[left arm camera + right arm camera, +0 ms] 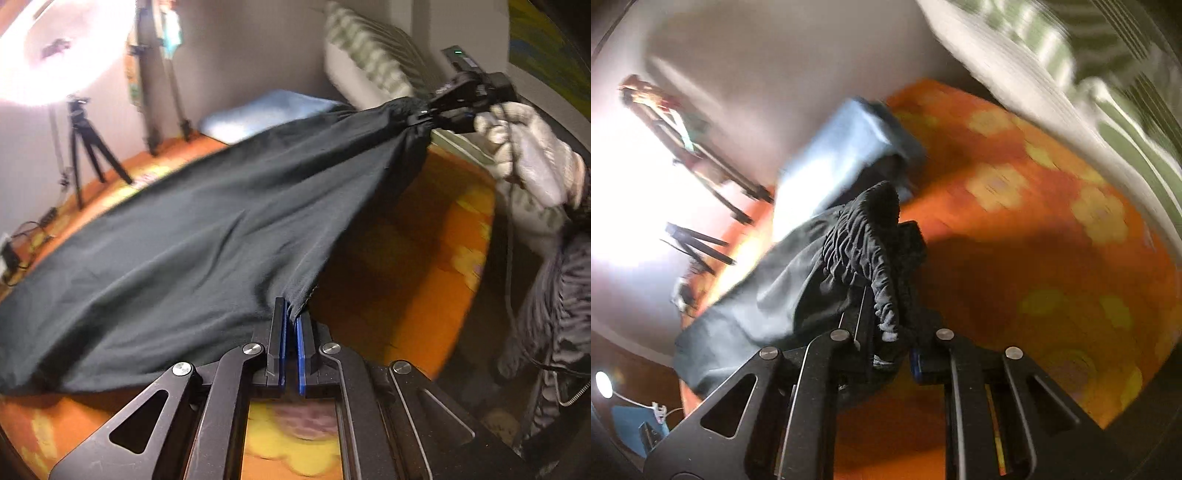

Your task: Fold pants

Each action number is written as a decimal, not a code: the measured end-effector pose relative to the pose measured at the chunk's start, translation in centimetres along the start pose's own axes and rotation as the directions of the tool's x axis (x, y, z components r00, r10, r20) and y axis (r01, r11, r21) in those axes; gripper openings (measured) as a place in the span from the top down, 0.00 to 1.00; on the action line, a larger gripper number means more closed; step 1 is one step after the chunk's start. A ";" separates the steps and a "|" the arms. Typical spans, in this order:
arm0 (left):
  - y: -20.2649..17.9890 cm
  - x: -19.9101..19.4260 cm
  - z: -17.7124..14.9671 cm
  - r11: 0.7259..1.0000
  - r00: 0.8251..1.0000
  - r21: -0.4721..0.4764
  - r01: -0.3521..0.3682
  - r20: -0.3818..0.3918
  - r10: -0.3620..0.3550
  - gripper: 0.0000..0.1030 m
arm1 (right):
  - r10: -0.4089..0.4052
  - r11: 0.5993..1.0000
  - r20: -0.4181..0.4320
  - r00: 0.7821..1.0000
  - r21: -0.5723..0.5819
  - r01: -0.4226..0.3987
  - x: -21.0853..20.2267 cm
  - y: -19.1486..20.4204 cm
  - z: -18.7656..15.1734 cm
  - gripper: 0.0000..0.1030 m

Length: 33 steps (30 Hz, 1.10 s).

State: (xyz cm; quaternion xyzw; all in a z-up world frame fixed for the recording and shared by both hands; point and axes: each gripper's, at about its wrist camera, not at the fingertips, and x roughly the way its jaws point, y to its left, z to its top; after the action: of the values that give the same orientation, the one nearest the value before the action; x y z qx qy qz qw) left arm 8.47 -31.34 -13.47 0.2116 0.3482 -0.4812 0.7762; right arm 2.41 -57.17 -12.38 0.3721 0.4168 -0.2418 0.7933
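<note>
Pants (207, 229) hang stretched above the orange bedspread (424, 236). Left claw (291, 314) clamps a hem corner; right claw (886, 321) clamps the gathered waistband. Fabric judged light, limp; grip edges

Two close, downward wrist views

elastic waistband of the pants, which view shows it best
Right wrist view: the gathered waistband fills the centre, bunched in the right hand-held gripper. Left wrist view shows it only small and far, a dark bunch at that gripper's tips.
</note>
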 end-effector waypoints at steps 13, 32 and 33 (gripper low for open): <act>-2.1 -0.3 0.6 0.999 0.999 -0.008 0.049 -0.006 -0.049 0.82 | -0.183 0.977 -0.009 0.983 -0.109 0.181 1.4 -1.4 0.4 0.69; 16.4 -11.5 -4.5 0.866 0.943 -0.430 -0.255 0.088 0.321 0.67 | 0.017 0.891 0.113 0.993 -0.452 0.037 -6.7 12.7 -4.6 0.60; 17.6 -11.7 -5.3 0.846 0.938 -0.465 -0.263 0.081 0.337 0.67 | 0.050 0.873 0.081 0.995 -0.487 -0.004 -6.4 14.1 -5.5 0.60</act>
State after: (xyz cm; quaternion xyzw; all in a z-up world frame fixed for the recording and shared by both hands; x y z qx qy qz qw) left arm 19.01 -12.92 -8.39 0.0405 0.3487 -0.2760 0.8948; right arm 6.09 -43.82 -3.60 0.1550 0.4222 -0.1348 0.8829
